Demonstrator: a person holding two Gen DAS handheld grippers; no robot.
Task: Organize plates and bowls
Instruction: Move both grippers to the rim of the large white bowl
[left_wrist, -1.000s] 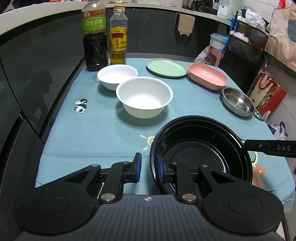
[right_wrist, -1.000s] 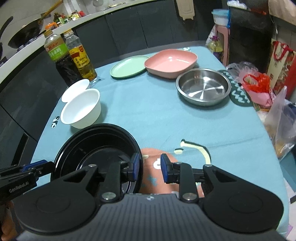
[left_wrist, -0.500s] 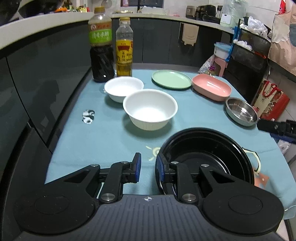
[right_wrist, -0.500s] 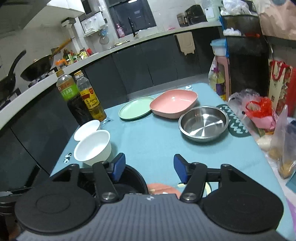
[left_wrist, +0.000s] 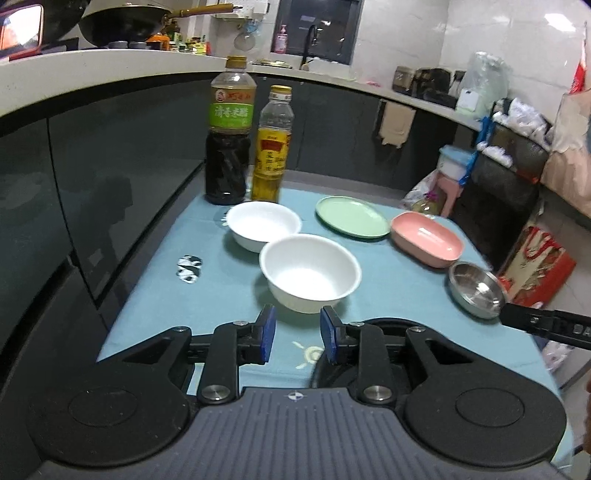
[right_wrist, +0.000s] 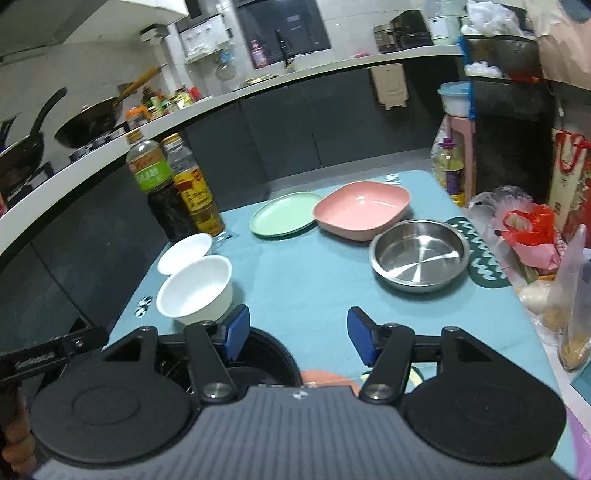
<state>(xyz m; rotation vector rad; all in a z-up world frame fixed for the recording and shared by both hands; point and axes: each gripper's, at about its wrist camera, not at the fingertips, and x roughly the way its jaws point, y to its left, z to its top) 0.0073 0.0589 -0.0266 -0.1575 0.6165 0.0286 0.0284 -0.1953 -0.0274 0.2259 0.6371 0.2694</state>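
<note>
While the left gripper (left_wrist: 297, 339) opens with nothing between its pads and the right gripper (right_wrist: 297, 338) stands fully spread and empty: locate black bowl (right_wrist: 273, 363) directly beneath both, on the tablecloth (right_wrist: 314, 295). Locate large white bowl (left_wrist: 310, 273) just ahead of the left pads, small white bowl (left_wrist: 263, 227) touching behind it. Expect light, stiff, smooth-walled ware, probably plastic, liable to slip. Grip across the rim wall, one pad inside, one outside.

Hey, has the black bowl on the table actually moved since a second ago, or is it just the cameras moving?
Cannot tell. The black bowl sits mostly hidden under both grippers now; it still lies just in front of the nearer white bowl, so any shift looks like camera motion.
</note>
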